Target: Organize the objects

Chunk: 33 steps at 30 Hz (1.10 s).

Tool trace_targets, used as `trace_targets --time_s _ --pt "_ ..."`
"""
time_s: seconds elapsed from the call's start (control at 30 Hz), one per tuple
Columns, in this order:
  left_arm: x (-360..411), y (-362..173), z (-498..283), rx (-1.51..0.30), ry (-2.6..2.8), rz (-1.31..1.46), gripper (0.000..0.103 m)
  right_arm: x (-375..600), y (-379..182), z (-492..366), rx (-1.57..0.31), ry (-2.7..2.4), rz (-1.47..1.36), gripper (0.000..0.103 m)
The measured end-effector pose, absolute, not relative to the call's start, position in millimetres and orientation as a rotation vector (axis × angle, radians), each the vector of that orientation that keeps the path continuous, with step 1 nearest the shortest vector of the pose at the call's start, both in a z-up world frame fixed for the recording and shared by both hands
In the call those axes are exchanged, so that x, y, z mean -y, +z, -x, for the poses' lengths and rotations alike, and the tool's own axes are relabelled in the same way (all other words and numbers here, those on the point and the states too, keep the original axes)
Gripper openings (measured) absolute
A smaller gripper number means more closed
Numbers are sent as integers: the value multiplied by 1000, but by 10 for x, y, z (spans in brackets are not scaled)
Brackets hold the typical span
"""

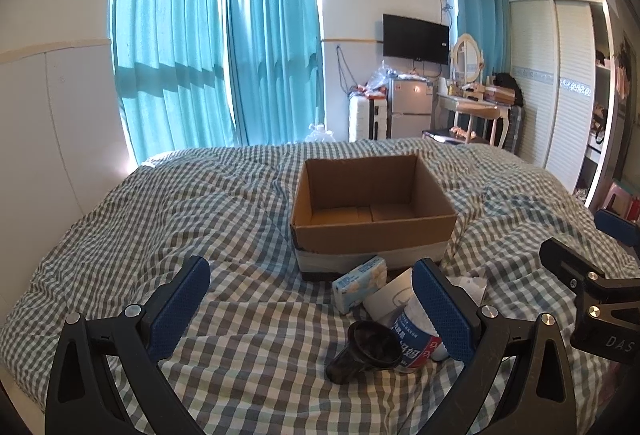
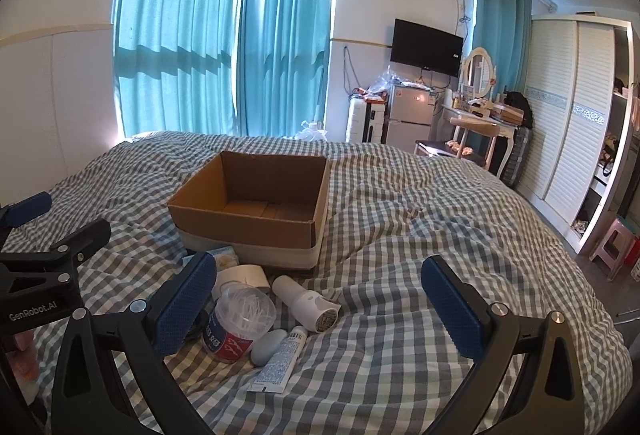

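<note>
Nothing is sitting in the cardboard box (image 2: 256, 191) yet, the small toiletries (image 2: 260, 319) are lying beside it, and the left gripper (image 1: 316, 311) and right gripper (image 2: 320, 303) are both gaping wide, holding nothing.

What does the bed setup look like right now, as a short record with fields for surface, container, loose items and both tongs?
surface: bed with checked quilt
container: open cardboard box, nothing visible inside
loose items: heaped in front of the box, namely cotton swab jar, white bottle, tube, tape roll, tissue pack, black cup
left tongs: open, holding nothing
right tongs: open, holding nothing
</note>
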<state>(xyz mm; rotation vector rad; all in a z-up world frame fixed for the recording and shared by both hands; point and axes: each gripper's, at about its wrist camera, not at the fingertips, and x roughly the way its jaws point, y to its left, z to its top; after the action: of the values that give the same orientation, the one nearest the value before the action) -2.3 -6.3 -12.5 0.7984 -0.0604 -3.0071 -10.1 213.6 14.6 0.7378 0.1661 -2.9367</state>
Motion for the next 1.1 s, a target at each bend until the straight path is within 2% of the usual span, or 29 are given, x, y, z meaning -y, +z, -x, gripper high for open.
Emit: trace_targets --time_s 0.23,0.77,0.83,0.93,0.97,1.0,1.03,1.07,1.1 --pt "81 -344 121 59 -2985 -938 103 -2115 -45 199 -196 -2889 -829 103" --pt "-252 -1122 347 304 -2939 -1344 102 -2214 -399 397 -166 -2862 -991 102" --pt "-246 -1186 399 312 -2914 -1392 99 -2213 -426 422 -164 -2854 -1013 102" --pt "-233 -1250 497 276 -2915 -1464 85 -2183 -471 454 -170 -2839 -1039 100" --pt "-225 -1272 545 255 -2914 -1488 75 -2171 -485 467 -173 -2834 -1047 100" --pt "-223 -1291 583 244 -2910 -1509 60 -2157 -496 478 -179 -2830 -1054 100" --pt "-223 -1318 620 231 -2909 -1530 51 -2141 -506 488 -188 -2827 -1059 100" --pt "-231 -1346 658 224 -2900 -1550 45 -2125 -518 497 -195 -2823 -1063 100" --pt "-218 -1351 680 214 -2891 -1554 44 -2101 -528 508 -204 -2816 -1070 100"
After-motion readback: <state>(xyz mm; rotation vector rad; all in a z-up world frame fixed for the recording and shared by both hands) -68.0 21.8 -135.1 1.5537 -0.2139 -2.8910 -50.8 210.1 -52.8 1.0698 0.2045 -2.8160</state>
